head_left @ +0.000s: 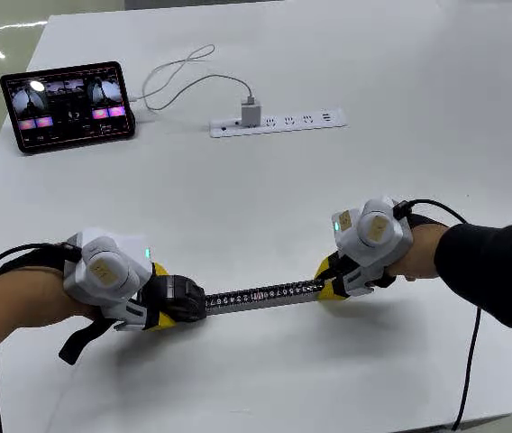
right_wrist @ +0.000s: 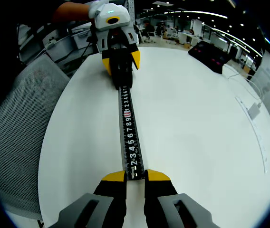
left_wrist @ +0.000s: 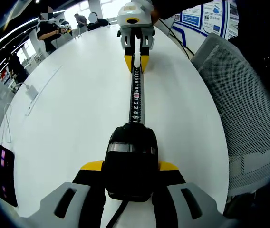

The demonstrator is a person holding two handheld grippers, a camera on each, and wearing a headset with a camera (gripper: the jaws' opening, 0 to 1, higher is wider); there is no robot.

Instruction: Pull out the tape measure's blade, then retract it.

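Note:
A black tape measure case [head_left: 179, 299] [left_wrist: 131, 161] sits between the jaws of my left gripper [head_left: 160, 304] [left_wrist: 130, 167], which is shut on it at the table's front left. The numbered blade [head_left: 263, 294] [left_wrist: 136, 97] [right_wrist: 129, 135] runs out of the case, low over the white table [head_left: 256, 189], to my right gripper [head_left: 327, 278] [right_wrist: 135, 176]. That gripper is shut on the blade's tip. In the right gripper view the left gripper [right_wrist: 120, 59] and the case [right_wrist: 121, 71] sit at the far end of the blade. The left gripper view has the right gripper [left_wrist: 137, 59] at the blade's far end.
A tablet [head_left: 68, 105] stands at the back left of the table. A white power strip [head_left: 278, 122] with a charger and cable lies behind the middle. A grey mesh chair [left_wrist: 239, 109] [right_wrist: 16, 137] stands by the table's near edge. People stand far off [left_wrist: 54, 26].

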